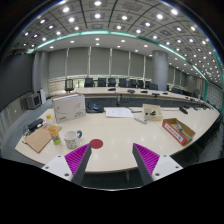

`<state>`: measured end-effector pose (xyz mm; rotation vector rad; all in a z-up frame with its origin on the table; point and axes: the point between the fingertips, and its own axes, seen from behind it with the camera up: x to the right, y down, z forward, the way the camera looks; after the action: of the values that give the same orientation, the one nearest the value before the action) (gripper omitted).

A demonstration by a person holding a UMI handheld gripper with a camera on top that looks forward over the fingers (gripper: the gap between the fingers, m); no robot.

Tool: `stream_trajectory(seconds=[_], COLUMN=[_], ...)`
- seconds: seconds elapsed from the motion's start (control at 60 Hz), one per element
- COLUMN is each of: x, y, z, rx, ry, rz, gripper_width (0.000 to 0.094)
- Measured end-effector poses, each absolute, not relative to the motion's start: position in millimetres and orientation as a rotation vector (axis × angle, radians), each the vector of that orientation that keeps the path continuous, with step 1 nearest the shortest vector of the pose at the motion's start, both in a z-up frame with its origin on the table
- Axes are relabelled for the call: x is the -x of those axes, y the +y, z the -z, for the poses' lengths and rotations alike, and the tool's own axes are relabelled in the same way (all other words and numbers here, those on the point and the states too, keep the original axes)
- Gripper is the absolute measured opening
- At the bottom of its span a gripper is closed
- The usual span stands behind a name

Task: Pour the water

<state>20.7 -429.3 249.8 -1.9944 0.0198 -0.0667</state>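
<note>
"Magenta pads [77, 160] line the inner faces of the two fingers, and the claw [112, 160] stands spread wide with bare tabletop showing between them. Nothing is pinched."

"What does it hang over?"

"It hangs over a long, pale cream table [120, 135]. Just ahead of the left finger lies a small round red coaster [97, 144], flat on the surface. Just beyond that finger's tip stands a white ceramic mug with a printed side [71, 137], upright, its handle turned toward the coaster. The two sit near each other but apart."

"Is there a vessel to pour from?"

"Beside the mug, further to the left, stands a dark upright bottle-like container [52, 132]; what it holds cannot be told. Next to it, at the table's near left rim, lies a flat tan cardboard piece [40, 140]. Well beyond the mug stands a white cardboard box with printed lettering [69, 106]."

"And off to the right?"

"Ahead of the right finger and well apart from it sits an open cardboard box with a red interior [180, 131]. Farther out rests a plain brown cardboard box [151, 112], with loose white sheets of paper [119, 113] lying beside it. Beyond the table runs a row of dark office chairs [112, 83] before curtained windows [100, 63]."
</note>
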Motion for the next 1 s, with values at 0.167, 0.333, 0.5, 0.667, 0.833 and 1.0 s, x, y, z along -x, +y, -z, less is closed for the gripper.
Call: stream_trajectory(seconds=[0.167, 0.333, 0.5, 0.667, 0.833, 1.0], x=[35, 134, 240, 323, 350, 348], y=[-414, -388, -345, -274, -201, -157], z=[-226, -191, -160, -133, -114, -84], rx=[2.025, 2.047, 2.014, 1.954, 1.905, 1.918], ry=[-0.022, -0.079, -0.121, -0.158, -0.101, -0.074], rz=[0.014, -0.084, -0.148, -0.160, -0.092, -0.020], gripper_width=[0.0859, 0.0860, 0.0858, 0.0860, 0.0857, 0.0765])
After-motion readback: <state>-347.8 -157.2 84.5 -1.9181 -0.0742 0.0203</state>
